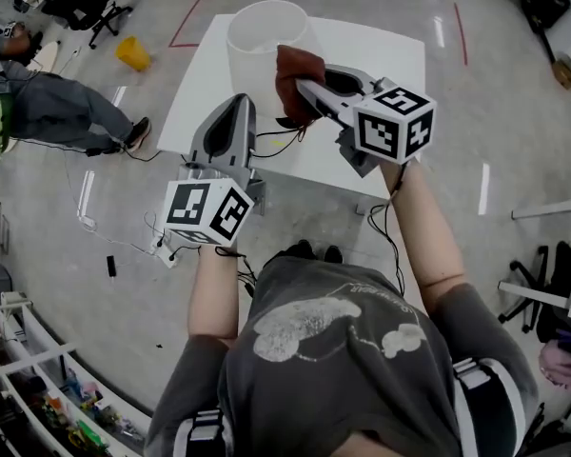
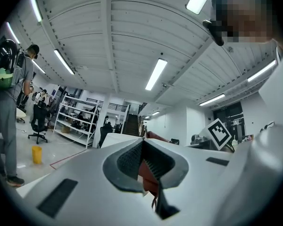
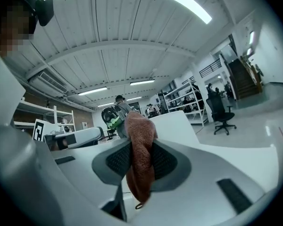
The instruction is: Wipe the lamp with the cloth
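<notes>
A yellow bucket (image 1: pixel 132 53) stands on the floor off the table's (image 1: pixel 381 55) far left corner, a black office chair (image 1: pixel 81 3) beyond it.

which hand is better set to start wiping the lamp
Right. The right tongs are shut on the cloth, which sits up against the side of the lamp. The left tongs are closed, nearer the person, beside the lamp.

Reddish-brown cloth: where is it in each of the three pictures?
Head view: upper centre, reddish-brown cloth held by the right gripper against the white lampshade.
Left gripper view: low centre, glimpsed beyond the left gripper tips.
Right gripper view: centre, clamped in the gripper.
Shared landmark: the white lampshade, next to it everywhere.
</notes>
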`<control>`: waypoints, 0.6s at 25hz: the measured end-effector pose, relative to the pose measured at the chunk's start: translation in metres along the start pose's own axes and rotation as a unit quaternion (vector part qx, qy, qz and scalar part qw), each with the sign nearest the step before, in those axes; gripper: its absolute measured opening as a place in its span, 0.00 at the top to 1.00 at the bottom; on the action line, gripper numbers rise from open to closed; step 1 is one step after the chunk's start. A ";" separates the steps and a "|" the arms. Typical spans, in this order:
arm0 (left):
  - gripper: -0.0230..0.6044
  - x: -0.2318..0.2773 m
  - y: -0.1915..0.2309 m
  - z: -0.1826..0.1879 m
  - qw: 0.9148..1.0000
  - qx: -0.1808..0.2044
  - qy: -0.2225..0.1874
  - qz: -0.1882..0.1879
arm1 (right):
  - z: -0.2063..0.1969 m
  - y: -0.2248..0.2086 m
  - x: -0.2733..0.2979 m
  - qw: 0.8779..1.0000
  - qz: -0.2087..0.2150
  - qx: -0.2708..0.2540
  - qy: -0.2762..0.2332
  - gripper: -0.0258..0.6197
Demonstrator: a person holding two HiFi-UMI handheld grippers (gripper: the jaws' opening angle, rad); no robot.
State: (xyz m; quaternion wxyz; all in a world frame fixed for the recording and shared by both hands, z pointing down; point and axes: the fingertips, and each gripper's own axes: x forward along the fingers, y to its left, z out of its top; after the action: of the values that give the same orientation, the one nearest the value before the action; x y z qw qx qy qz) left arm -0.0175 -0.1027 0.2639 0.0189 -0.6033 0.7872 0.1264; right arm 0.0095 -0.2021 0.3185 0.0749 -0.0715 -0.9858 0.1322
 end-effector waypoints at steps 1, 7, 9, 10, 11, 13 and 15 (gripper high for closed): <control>0.95 0.001 0.002 -0.002 1.000 -0.002 0.003 -0.001 | -0.002 -0.002 0.001 1.000 -0.004 0.002 0.003 0.82; 0.95 0.011 0.015 -0.020 0.999 -0.016 0.027 -0.017 | -0.027 -0.016 0.001 0.998 -0.036 0.032 0.026 0.82; 0.95 0.014 0.019 -0.027 0.999 -0.021 0.035 -0.025 | -0.036 -0.020 0.002 0.998 -0.048 0.038 0.035 0.82; 0.95 0.015 0.021 -0.030 0.999 -0.021 0.039 -0.029 | -0.040 -0.022 0.002 0.997 -0.054 0.041 0.039 0.82; 0.95 0.015 0.024 -0.034 0.998 -0.023 0.044 -0.033 | -0.044 -0.024 0.002 0.996 -0.060 0.046 0.041 0.82; 0.95 0.017 0.030 -0.044 0.997 -0.029 0.054 -0.037 | -0.054 -0.028 0.001 0.995 -0.073 0.055 0.049 0.82; 0.95 0.017 0.034 -0.057 0.997 -0.040 0.064 -0.036 | -0.066 -0.034 -0.002 0.993 -0.085 0.063 0.060 0.82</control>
State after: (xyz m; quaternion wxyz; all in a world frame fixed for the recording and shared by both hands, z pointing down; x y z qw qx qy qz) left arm -0.0474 -0.1238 0.3221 -0.0509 -0.6386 0.7587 0.1181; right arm 0.0180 -0.2188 0.3902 0.1492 0.0097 -0.9718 0.1824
